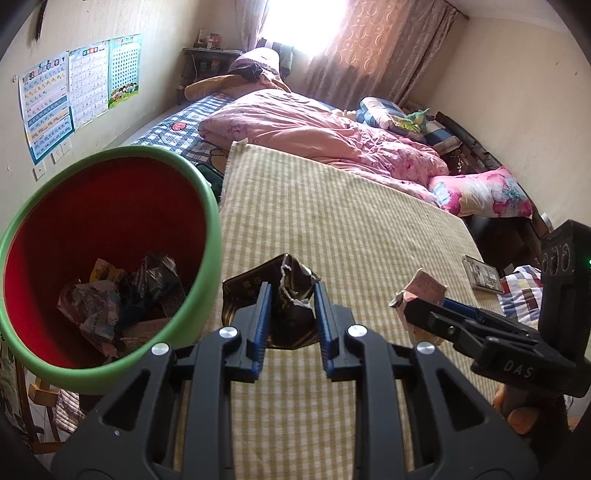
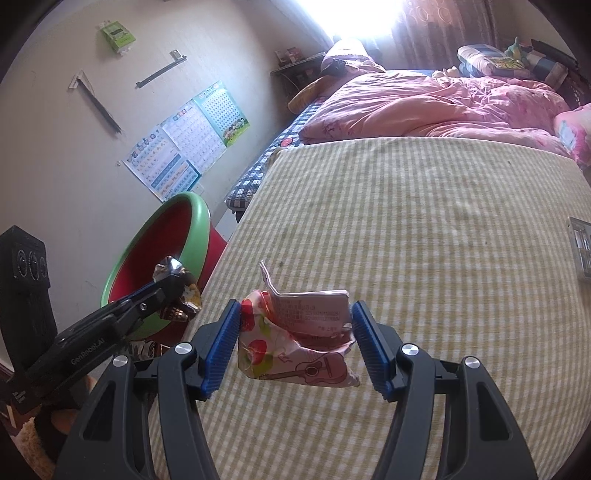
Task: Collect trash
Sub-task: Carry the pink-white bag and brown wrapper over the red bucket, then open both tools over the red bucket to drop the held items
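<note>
My left gripper (image 1: pixel 291 317) is shut on a dark crumpled foil wrapper (image 1: pixel 280 291) and holds it above the yellow-striped bed cover (image 1: pixel 332 221), right beside the bin. The red bin with a green rim (image 1: pixel 110 258) stands at the left and holds several crumpled wrappers (image 1: pixel 118 302). My right gripper (image 2: pixel 295 332) is shut on a pink printed carton wrapper (image 2: pixel 299 343) over the bed cover (image 2: pixel 406 221). The right gripper (image 1: pixel 417 306) shows in the left wrist view, to the right of the left one. The left gripper (image 2: pixel 166 288), the dark wrapper (image 2: pixel 181 295) and the bin (image 2: pixel 162 251) show in the right wrist view.
A pink quilt (image 1: pixel 314 125) and pillows (image 1: pixel 484 192) lie on the far part of the bed. A small flat box (image 1: pixel 480 275) lies at the cover's right edge. Posters (image 1: pixel 74 85) hang on the left wall. A curtained window (image 1: pixel 314 26) is at the back.
</note>
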